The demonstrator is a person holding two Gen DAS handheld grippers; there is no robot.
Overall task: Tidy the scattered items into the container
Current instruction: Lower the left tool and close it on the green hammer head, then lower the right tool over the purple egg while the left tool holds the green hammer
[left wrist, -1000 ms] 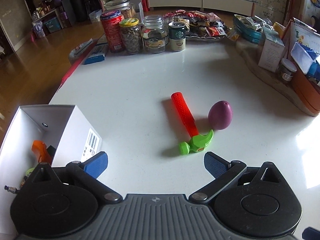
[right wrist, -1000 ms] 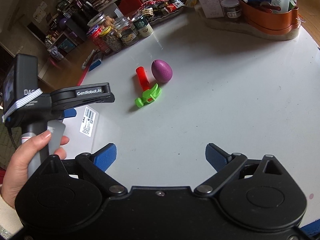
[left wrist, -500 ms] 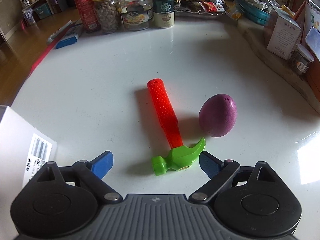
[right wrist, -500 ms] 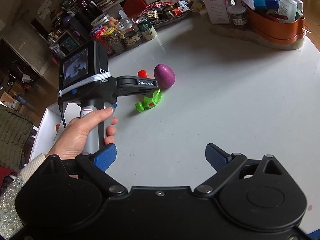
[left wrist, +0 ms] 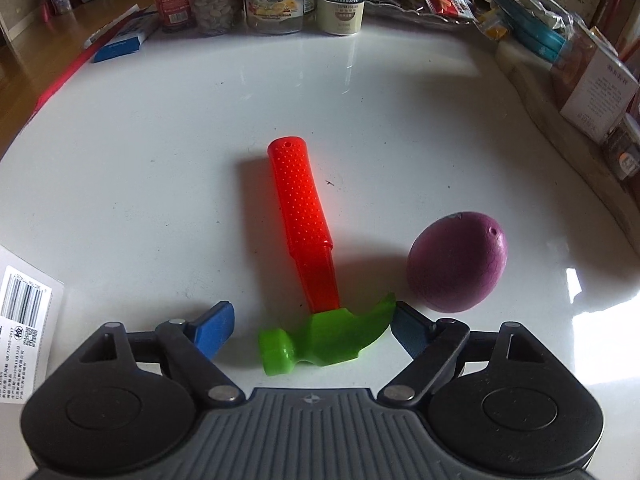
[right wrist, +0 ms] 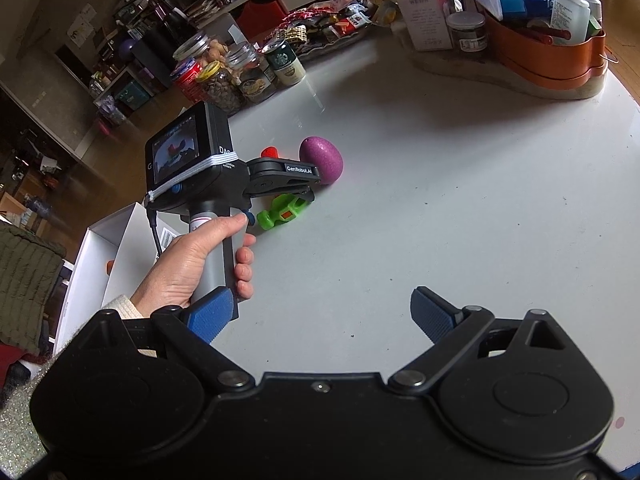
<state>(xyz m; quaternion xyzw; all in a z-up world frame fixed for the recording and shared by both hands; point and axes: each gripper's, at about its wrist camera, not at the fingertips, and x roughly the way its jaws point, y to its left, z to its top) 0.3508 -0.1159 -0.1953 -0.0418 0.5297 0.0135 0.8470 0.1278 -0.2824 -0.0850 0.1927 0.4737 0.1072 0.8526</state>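
Left gripper (left wrist: 310,326) jaws closing around toy hammer (left wrist: 316,280) head, contact unclear.

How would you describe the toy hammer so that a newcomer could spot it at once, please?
On the white table, find the purple egg. Beside it lies the toy hammer, its head nearest the left claw. It alone has a dotted red handle and green head.

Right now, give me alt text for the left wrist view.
The left gripper straddles the green head of a toy hammer, jaws just closing, not gripping. A purple egg sits right of it on the white table.
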